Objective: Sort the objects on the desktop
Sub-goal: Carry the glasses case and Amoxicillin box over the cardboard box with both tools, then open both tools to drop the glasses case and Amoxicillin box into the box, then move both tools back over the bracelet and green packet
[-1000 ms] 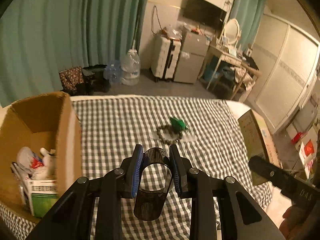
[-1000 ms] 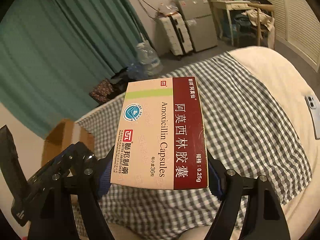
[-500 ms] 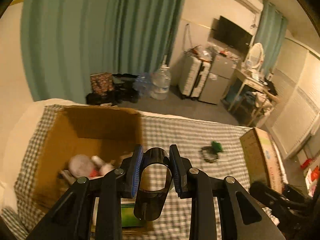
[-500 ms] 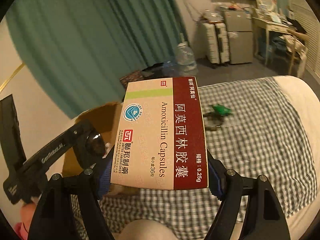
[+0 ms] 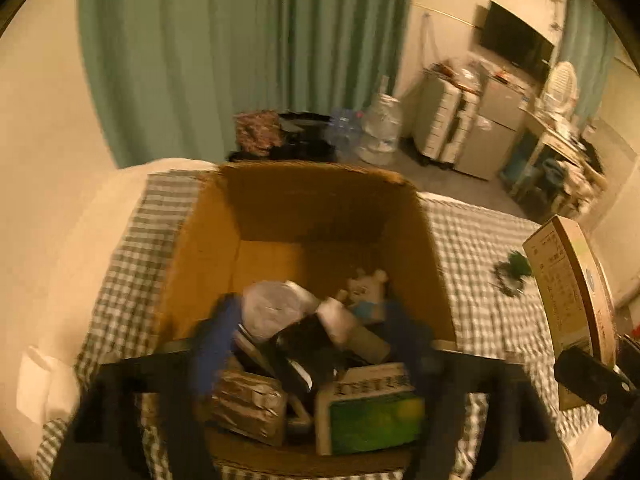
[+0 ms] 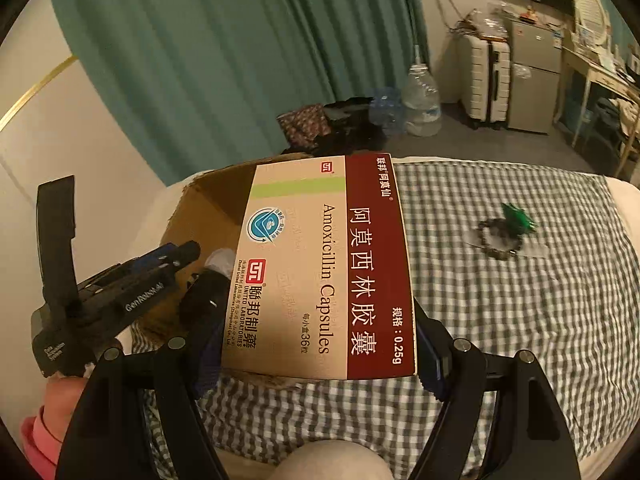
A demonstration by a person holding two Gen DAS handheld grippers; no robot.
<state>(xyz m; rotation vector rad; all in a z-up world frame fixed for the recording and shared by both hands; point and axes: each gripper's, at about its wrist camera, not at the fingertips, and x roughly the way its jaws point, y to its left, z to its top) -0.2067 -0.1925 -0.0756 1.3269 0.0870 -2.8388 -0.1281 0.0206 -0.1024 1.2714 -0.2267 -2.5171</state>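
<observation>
Right wrist view: my right tongs [image 6: 316,356] are gripping the amoxicillin box [image 6: 328,264] across its short sides, long axis pointing away from me, hovering at the near-right edge of the cardboard box [image 5: 200,248] on the bed. My left tongs [image 5: 312,344] are opening over that carton, nothing between them. The box is hiding most of the carton; left view is blurring its contents.
</observation>
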